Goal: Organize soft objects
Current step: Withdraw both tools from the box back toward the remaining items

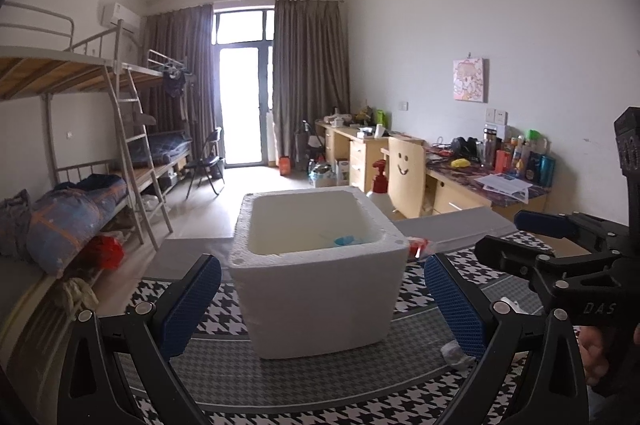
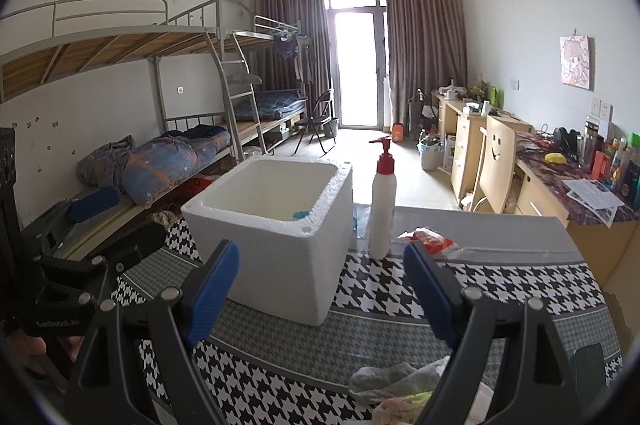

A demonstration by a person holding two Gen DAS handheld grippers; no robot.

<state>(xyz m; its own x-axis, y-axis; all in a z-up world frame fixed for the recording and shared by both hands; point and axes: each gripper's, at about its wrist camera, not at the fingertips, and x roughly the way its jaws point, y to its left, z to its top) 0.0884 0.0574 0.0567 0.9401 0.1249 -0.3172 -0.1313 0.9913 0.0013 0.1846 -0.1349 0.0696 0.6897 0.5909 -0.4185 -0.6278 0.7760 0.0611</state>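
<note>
A white foam box (image 1: 320, 277) (image 2: 276, 245) stands open-topped on the houndstooth table cover (image 2: 500, 285), with a small blue item (image 1: 348, 240) (image 2: 300, 213) lying inside. In the right wrist view a grey sock (image 2: 396, 377) and a pale flowered cloth (image 2: 400, 405) lie at the near edge, just below the right finger. My left gripper (image 1: 322, 305) (image 2: 120, 221) is open, its blue pads either side of the box but short of it. Beside it my right gripper (image 2: 322, 289) (image 1: 516, 237) is also open and holds nothing.
A white pump bottle (image 2: 382, 201) with a red top stands right of the box, a red packet (image 2: 430, 241) beside it. A crumpled white scrap (image 1: 456, 353) lies on the cover. Bunk beds (image 2: 160, 161) line the left wall, desks (image 2: 560, 193) the right.
</note>
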